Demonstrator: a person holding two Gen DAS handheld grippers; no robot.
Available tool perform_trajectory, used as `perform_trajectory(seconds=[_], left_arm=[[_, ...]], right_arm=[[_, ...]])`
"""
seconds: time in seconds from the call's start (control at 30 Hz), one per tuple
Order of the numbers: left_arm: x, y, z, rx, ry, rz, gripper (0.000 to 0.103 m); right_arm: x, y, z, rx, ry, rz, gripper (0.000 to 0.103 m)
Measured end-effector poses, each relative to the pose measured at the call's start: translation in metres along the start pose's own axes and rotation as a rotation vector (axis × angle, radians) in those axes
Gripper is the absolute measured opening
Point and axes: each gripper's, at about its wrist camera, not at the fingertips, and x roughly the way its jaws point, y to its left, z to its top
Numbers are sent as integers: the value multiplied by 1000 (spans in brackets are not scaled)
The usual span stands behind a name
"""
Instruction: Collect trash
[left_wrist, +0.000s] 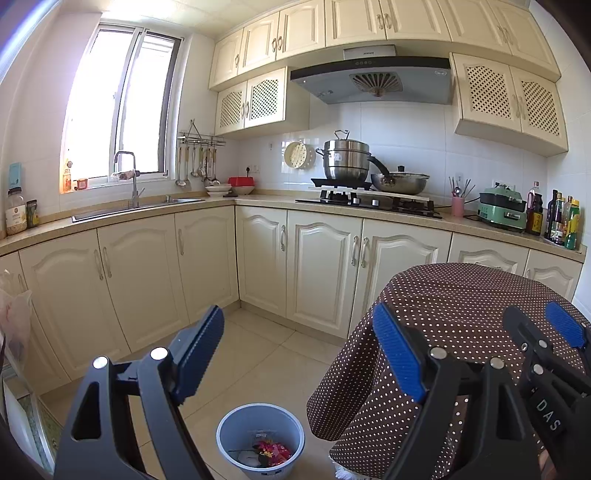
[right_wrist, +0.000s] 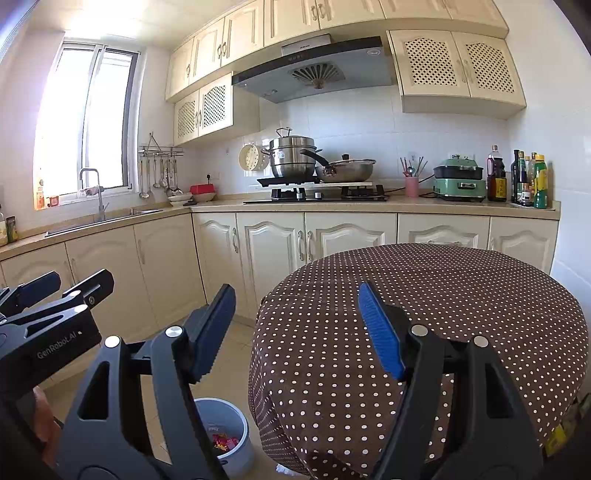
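A grey-blue waste bin stands on the tiled floor beside a round table with a brown polka-dot cloth. Red wrappers and other trash lie inside the bin. My left gripper is open and empty, held above the bin and the floor. My right gripper is open and empty at the table's left edge; the bin shows below it, partly hidden by its left finger. The right gripper also shows in the left wrist view, and the left gripper in the right wrist view.
Cream base cabinets run along an L-shaped counter with a sink, a gas hob with pots, a green appliance and bottles. A plastic bag hangs at far left. Tiled floor lies between cabinets and table.
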Motion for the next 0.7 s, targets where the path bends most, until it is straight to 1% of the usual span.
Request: perform_trajectory(seconds=[0.7], left_arm=[[2,4,-2,-4,6,3,81]], right_arm=[[0,8,-4,7,6,2,70]])
